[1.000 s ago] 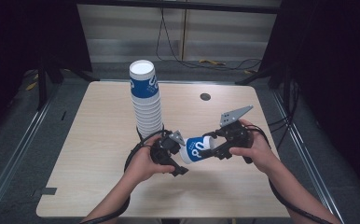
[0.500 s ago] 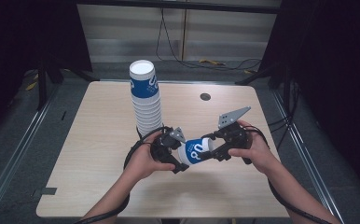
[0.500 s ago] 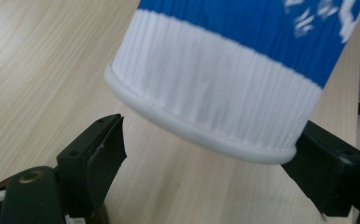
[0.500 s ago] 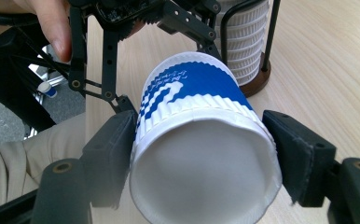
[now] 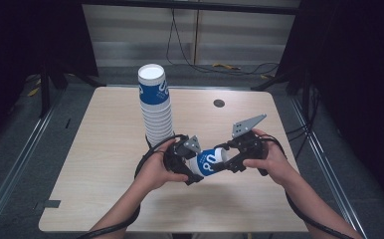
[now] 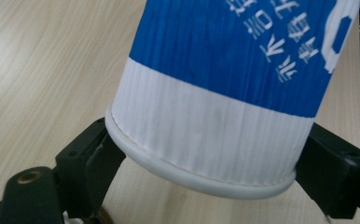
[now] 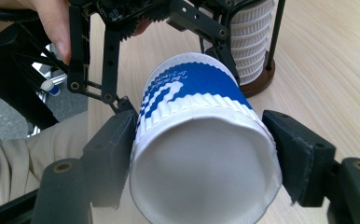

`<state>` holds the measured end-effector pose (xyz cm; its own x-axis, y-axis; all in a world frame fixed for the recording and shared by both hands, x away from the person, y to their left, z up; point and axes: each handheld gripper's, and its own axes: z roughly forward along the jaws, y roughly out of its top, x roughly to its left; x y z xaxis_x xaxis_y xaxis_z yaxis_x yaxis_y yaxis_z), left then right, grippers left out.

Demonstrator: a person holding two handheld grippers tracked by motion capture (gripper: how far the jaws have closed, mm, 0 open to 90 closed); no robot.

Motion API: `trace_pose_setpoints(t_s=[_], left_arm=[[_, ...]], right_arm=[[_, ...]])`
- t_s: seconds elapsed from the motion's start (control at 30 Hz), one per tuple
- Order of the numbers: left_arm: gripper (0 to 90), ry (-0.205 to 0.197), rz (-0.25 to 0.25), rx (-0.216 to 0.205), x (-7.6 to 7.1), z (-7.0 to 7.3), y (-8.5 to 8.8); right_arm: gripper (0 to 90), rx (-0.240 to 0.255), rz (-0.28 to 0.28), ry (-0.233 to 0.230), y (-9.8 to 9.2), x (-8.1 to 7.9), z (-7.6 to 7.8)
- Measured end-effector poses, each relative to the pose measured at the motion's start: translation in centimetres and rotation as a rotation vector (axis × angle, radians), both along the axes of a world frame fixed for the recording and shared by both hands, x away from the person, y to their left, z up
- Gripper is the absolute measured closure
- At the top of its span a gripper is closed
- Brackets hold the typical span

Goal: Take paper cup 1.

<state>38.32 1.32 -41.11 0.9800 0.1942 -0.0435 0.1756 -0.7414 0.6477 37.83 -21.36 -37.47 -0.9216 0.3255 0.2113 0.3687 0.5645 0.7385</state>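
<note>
A blue and white paper cup (image 5: 209, 162) lies on its side in the air between my two grippers, low over the table. My right gripper (image 5: 227, 159) is shut on its base end; in the right gripper view (image 7: 199, 158) both pads press the cup (image 7: 201, 154), whose recessed bottom faces the camera. My left gripper (image 5: 195, 172) stands around the rim end. Its jaws have just been opening. In the left gripper view (image 6: 201, 163) they sit beside the rolled rim of the cup (image 6: 215, 93), which looks round and unsquashed.
A tall stack of the same cups (image 5: 155, 104) stands upside down on a round wooden base behind the left hand, and is also in the right gripper view (image 7: 252, 42). The wooden table (image 5: 105, 149) has a round cable hole (image 5: 219, 103) at the back.
The left gripper's jaws stand wider around the cup's rim than before. Both hands and the cup have stayed in place.
</note>
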Motion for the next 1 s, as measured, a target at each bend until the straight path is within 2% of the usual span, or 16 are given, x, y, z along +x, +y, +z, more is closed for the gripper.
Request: trace_pose_setpoints(t_s=[0.17,0.2,0.33,0.47,0.77,0.87,1.0], left_arm=[[15.3,-0.004,0.017,-0.004,0.01,0.10,0.11],[15.0,-0.014,0.007,0.007,0.05,0.23,0.16],[14.7,-0.020,0.001,0.004,0.01,0.43,0.29],[11.7,-0.014,0.015,-0.002,0.10,0.41,0.51],[11.1,-0.009,0.021,0.007,0.19,0.43,0.76],[11.9,-0.003,0.029,-0.002,0.16,0.46,0.88],[14.7,-0.002,0.029,0.008,0.15,0.63,0.94]], right_arm=[[27.5,0.002,-0.011,-0.002,-0.31,-0.03,0.05],[27.5,0.004,-0.009,0.000,-0.35,-0.04,0.06],[27.6,0.005,-0.003,-0.007,-0.24,-0.14,0.21],[27.5,0.007,-0.003,-0.007,-0.09,-0.18,0.35],[27.6,0.000,0.000,-0.010,0.03,-0.18,0.28],[27.6,0.005,-0.004,-0.011,0.00,-0.25,0.31],[27.5,0.007,-0.008,-0.009,-0.20,-0.30,0.37]])
